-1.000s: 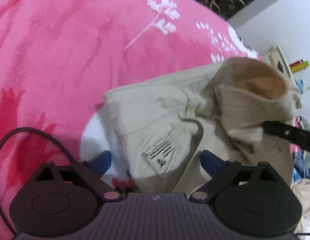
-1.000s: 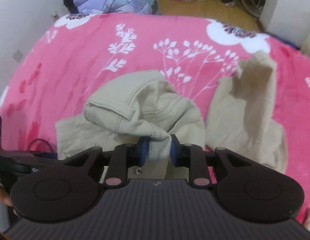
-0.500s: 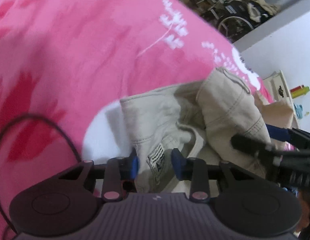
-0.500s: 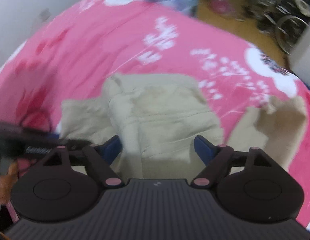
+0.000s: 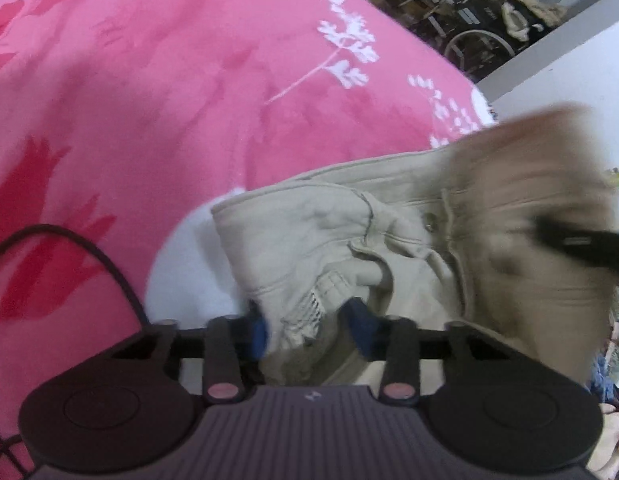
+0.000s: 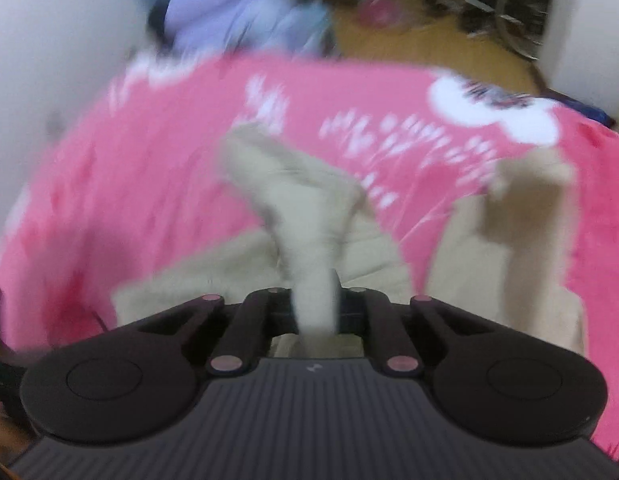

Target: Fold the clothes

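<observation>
Beige trousers [image 5: 349,240] lie crumpled on the pink floral bedspread [image 5: 149,120], waistband end nearest me: a metal button, seams and a printed inner label show. My left gripper [image 5: 309,332] has its blue fingers [image 5: 259,334] narrowed onto the fabric at the label, pinching it. My right gripper [image 6: 315,304] is clamped on a bunched fold of the same trousers [image 6: 305,216], which rises as a taut ridge off the bed; this view is motion-blurred. One trouser leg trails right across the bedspread [image 6: 169,160].
</observation>
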`<state>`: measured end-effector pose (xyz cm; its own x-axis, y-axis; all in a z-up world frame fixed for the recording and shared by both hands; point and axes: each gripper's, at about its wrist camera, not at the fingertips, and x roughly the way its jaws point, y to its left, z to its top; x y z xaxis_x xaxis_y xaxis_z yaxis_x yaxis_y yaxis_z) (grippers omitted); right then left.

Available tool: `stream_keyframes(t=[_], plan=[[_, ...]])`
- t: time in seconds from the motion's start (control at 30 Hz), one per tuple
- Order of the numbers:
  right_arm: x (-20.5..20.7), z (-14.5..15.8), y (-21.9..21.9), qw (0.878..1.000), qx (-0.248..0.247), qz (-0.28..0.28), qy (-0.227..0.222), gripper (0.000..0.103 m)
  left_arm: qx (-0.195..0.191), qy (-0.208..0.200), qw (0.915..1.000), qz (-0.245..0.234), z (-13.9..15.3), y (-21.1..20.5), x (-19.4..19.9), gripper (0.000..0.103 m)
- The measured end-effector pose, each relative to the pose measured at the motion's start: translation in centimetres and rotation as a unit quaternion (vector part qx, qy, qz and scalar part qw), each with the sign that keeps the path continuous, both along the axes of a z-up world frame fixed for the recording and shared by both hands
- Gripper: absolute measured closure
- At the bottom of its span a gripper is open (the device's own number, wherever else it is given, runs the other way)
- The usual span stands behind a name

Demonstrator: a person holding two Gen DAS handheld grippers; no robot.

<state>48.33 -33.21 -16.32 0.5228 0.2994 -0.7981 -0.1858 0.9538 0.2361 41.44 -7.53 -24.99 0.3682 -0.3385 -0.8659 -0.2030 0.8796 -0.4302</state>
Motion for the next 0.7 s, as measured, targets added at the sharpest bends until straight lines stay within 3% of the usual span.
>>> stream_keyframes(t=[0.07, 0.17, 0.4, 0.57, 0.7], plan=[[-0.7, 2.3, -2.3, 1.0, 0.02, -0.022, -0.001, 0.098, -0.004, 0.005, 0.9999, 0.009, 1.4, 0.4, 0.3, 0.092], [-2.0, 5.6, -5.4, 0.997, 0.054, -0.048, 0.002, 0.098, -0.004, -0.006, 0.9999, 0.014, 5.5, 0.7, 0.4, 0.094], [-4.9, 14.6, -9.4, 0.99, 0.098, -0.1, -0.031, 0.099, -0.017, -0.109, 0.9929, -0.044, 21.9, -0.1, -0.6, 0.095], [-6.7, 23.4, -11.0, 0.979, 0.125, -0.116, -0.108, 0.099, -0.025, -0.21, 0.9748, -0.071, 35.0, -1.2, -1.7, 0.095], [-8.6, 30.5, -12.9, 0.964, 0.132, -0.123, -0.193, 0.099, -0.041, -0.309, 0.9464, -0.084, 45.2, -2.6, -2.3, 0.095]])
